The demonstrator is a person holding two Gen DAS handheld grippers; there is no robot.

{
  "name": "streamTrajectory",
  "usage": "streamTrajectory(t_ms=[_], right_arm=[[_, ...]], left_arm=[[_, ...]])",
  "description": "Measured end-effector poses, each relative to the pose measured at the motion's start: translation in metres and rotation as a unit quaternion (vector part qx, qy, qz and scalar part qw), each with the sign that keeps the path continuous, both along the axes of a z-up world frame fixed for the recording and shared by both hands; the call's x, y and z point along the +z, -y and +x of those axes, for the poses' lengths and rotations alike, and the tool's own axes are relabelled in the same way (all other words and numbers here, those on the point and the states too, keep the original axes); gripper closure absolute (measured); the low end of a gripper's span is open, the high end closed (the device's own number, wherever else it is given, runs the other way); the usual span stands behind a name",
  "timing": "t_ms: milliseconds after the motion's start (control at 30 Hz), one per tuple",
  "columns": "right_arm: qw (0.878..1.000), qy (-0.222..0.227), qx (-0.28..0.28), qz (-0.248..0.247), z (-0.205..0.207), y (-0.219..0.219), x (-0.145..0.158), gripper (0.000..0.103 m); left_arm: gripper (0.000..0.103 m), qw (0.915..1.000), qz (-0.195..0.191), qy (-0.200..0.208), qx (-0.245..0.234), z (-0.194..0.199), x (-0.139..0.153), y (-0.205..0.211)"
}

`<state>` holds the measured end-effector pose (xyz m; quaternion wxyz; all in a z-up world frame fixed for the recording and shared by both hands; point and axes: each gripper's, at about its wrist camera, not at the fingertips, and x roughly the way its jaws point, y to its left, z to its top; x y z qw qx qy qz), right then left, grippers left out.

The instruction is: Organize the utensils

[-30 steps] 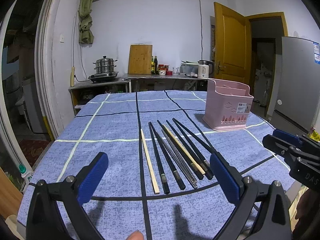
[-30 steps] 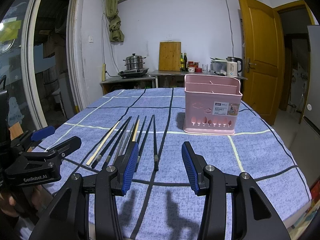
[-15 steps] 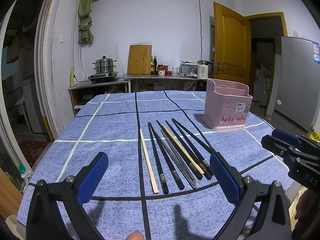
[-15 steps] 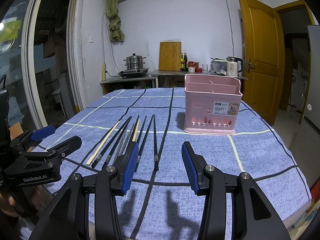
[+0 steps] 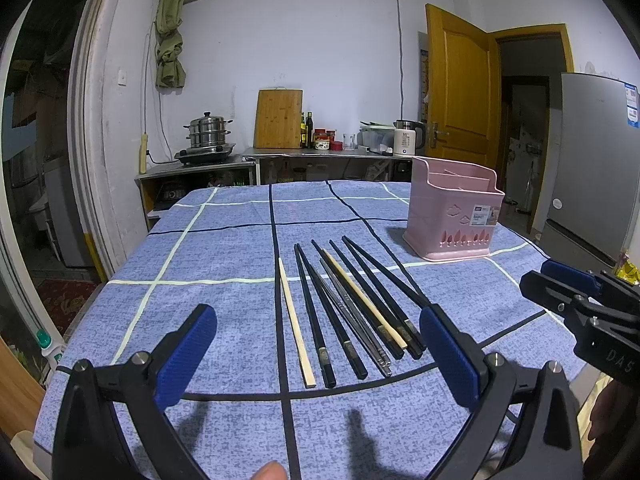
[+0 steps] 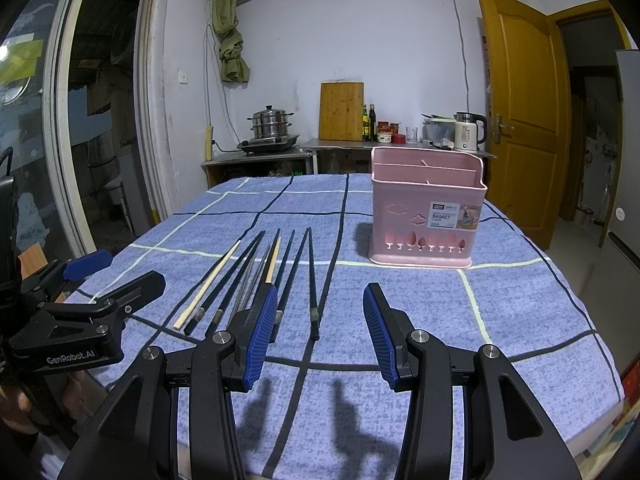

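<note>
Left wrist view: the left gripper (image 5: pixel 318 354) hangs above the near edge of a table covered with a blue checked tablecloth (image 5: pixel 224 248), its blue-padded jaws spread wide and holding nothing. Between them, on the cloth, lies a fanned row of chopsticks (image 5: pixel 348 308): a pale wooden one (image 5: pixel 295 320) at the left, then black ones, a grey metal pair and another pale one among them. Beyond the row to the right stands a pink utensil basket (image 5: pixel 456 216) with inner dividers and a paper label whose print is too small to read here. The right gripper (image 5: pixel 576 300) enters from the right edge, with the letters "DAS" on its black body. A fingertip (image 5: pixel 272 472) shows at the bottom edge. Against the back wall are a bamboo cutting board (image 5: pixel 279 119), a steel steamer pot (image 5: pixel 209 131) and a white electric kettle (image 5: pixel 407 141).

Right wrist view: the right gripper (image 6: pixel 320 332) is released too, jaws apart and empty, above the near ends of the chopsticks (image 6: pixel 260 276); the rightmost black chopstick (image 6: pixel 312 284) lies between the pads. The pink utensil basket (image 6: pixel 424 208) stands upright on the tablecloth (image 6: pixel 520 300), apart from the chopsticks, and its label reads "BASKET". The left gripper (image 6: pixel 100 276) at the left edge carries "GenRobot.AI" on its body.
</note>
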<state>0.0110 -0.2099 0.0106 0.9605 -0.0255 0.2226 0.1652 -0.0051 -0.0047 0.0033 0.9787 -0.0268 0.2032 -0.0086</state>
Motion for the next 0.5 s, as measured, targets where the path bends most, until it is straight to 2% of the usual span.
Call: streamTrajectory(t_ms=[500], right_arm=[[1.000,-0.012,0.015,-0.002,0.015,-0.005,-0.001,0.057]], left_arm=[[0.000,0.9982,0.044,-0.040,0.001,0.023,-0.005,-0.006]])
